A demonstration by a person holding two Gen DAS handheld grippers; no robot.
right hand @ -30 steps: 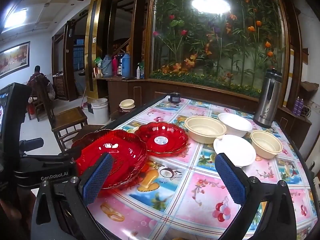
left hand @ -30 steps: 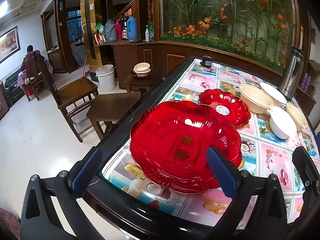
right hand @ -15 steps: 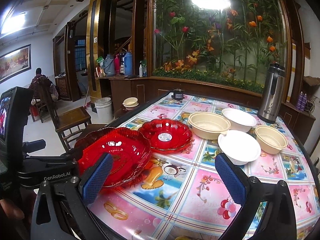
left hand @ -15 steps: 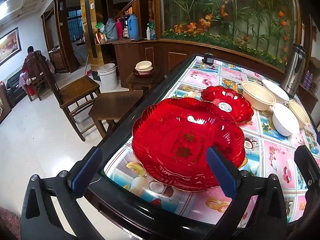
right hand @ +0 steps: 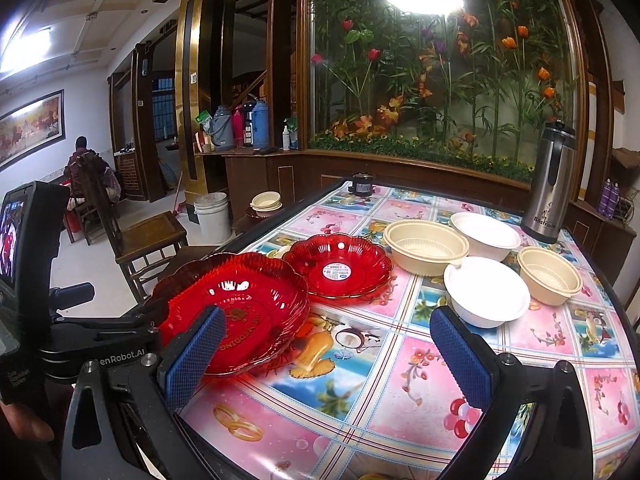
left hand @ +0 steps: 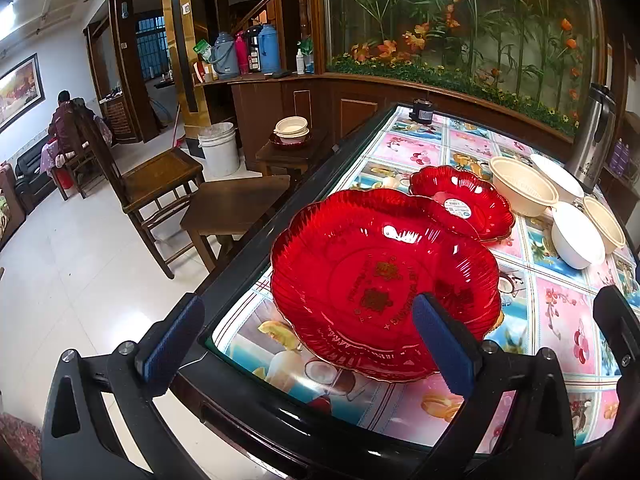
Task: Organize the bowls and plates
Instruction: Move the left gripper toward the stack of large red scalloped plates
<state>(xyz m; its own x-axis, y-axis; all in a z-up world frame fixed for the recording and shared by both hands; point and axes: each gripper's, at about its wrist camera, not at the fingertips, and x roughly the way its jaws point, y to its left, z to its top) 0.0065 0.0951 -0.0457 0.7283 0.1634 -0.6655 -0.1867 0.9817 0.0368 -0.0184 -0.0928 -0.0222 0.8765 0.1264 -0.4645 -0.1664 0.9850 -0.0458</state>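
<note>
Table edge [left hand: 256, 240], red plate [left hand: 372, 280] btwn left fingers [left hand: 440, 340]

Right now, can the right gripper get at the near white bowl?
Probably yes. The right gripper is open and empty, and only bare tablecloth lies between it and the white bowl.

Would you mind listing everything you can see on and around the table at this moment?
large plate: 1, red, near left table edge
small plate: 1, red with sticker, behind the large one
cream bowls: 2, table's right half
white bowls: 2, among the cream ones
flask: 1, steel, far right corner
table: 1, floral cloth
wooden chair: 1, brown, left of table
bucket: 1, white, on floor
seated person: 1, far left
left gripper: open, before large plate
right gripper: open, above the cloth
</note>
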